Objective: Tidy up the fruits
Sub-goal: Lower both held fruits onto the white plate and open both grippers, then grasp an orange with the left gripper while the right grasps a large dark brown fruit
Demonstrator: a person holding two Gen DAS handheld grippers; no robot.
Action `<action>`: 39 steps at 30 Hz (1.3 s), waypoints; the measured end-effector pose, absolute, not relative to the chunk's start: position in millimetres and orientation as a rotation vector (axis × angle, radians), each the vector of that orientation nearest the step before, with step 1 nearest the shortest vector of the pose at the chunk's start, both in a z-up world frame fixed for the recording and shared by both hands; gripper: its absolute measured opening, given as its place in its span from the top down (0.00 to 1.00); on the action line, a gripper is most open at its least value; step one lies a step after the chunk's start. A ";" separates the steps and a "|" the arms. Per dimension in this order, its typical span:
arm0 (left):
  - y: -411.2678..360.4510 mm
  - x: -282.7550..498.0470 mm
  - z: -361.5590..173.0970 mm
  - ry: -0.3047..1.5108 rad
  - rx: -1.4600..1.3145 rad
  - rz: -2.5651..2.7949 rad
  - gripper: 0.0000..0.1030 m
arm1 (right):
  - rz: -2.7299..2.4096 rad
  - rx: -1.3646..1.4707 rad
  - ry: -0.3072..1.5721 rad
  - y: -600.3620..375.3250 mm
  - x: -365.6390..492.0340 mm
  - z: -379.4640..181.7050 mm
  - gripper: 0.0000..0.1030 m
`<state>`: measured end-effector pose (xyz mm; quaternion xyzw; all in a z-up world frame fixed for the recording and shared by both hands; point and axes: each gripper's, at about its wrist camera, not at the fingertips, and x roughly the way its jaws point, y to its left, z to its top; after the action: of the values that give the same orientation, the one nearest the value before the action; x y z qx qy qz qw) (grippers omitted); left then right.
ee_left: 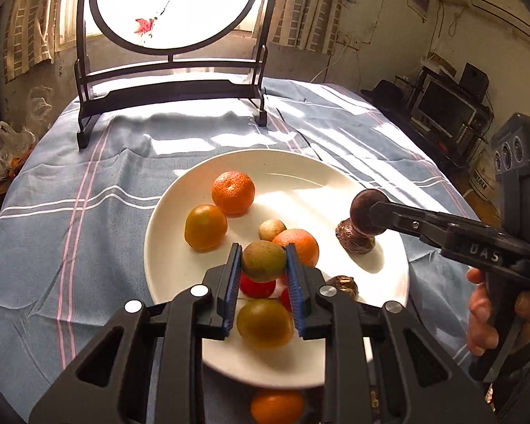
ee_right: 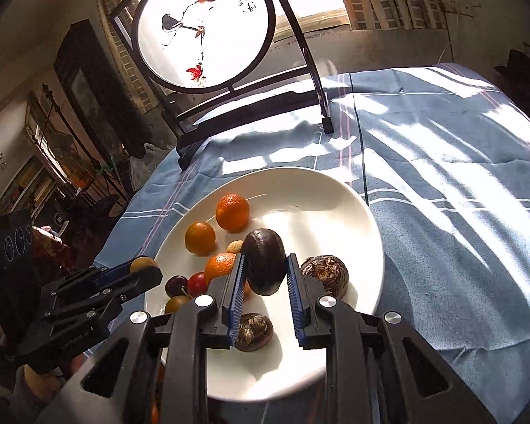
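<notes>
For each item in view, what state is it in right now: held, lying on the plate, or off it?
Left gripper: shut on a green fruit, above the plate.
Right gripper: shut on a dark fruit, above the plate.
Plate: on the cloth, holding loose fruit.
Tangerine: lying on the plate.
Round screen: upright at the far edge.

Right gripper point(ee_right: 265, 272) clamps a dark, perhaps chestnut-like fruit point(ee_right: 264, 260) above white plate point(ee_right: 335, 205).

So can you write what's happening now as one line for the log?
left gripper: shut on greenish fruit | right gripper: shut on dark fruit | both over white plate
</notes>
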<state>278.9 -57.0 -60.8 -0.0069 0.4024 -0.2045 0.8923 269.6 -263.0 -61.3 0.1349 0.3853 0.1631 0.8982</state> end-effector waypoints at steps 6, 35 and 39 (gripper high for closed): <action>-43.1 272.8 -58.9 0.828 -0.062 -0.412 0.52 | 0.348 0.257 0.749 -259.8 246.6 -51.2 0.63; 22.9 131.7 -114.4 0.890 0.065 -0.523 0.65 | 0.369 0.244 0.792 -278.9 99.9 -105.7 0.60; 30.2 117.4 -110.5 0.872 0.018 -0.519 0.65 | 0.380 0.153 0.831 -261.5 104.4 -107.3 0.60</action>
<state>117.4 30.2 -110.5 0.0085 0.4174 -0.2485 0.8740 104.4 -261.5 -107.3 0.0740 0.4008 0.1833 0.8946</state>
